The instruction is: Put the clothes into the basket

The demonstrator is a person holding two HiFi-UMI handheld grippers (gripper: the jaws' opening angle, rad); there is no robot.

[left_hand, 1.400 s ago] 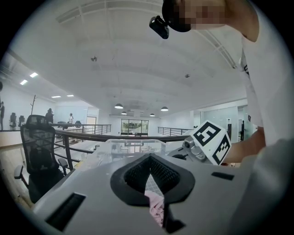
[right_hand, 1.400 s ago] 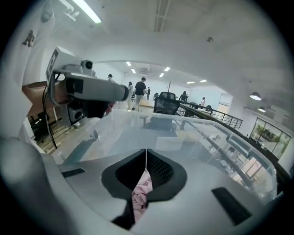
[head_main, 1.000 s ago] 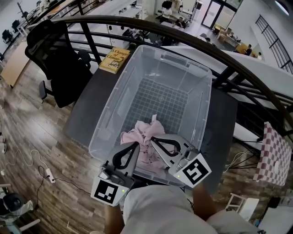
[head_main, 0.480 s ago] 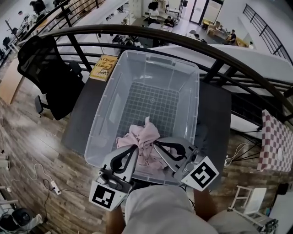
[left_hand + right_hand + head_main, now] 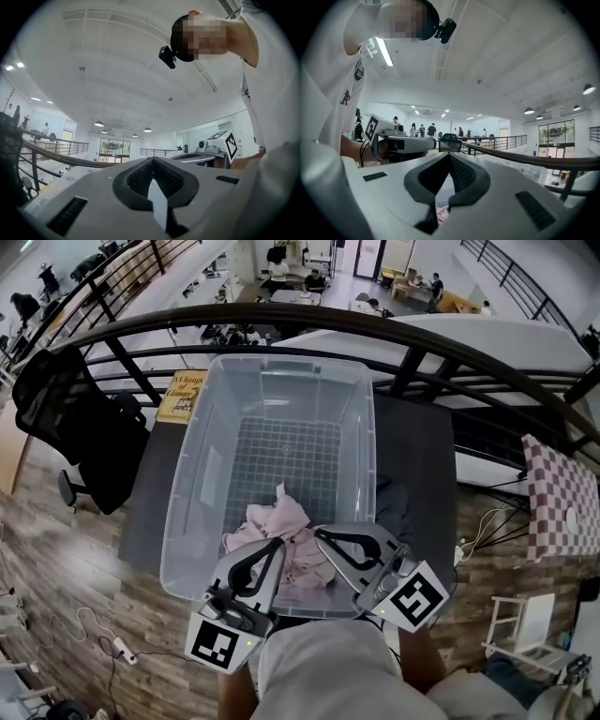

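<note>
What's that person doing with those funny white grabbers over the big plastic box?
A person holds a two-jaw gripper in each hand, the left gripper and the right gripper, both above the near end of a clear plastic bin on a dark table. Both are shut and hold nothing. A pink garment lies crumpled in the bin's near end, beneath them.

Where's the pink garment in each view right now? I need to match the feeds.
Head view: the pink garment lies at the near end of the clear basket, lower centre.
Left gripper view: not in it.
Right gripper view: only a pink sliver shows, bottom centre, in the gap below the right tongs' tips.
Shared landmark: the black railing.
</note>
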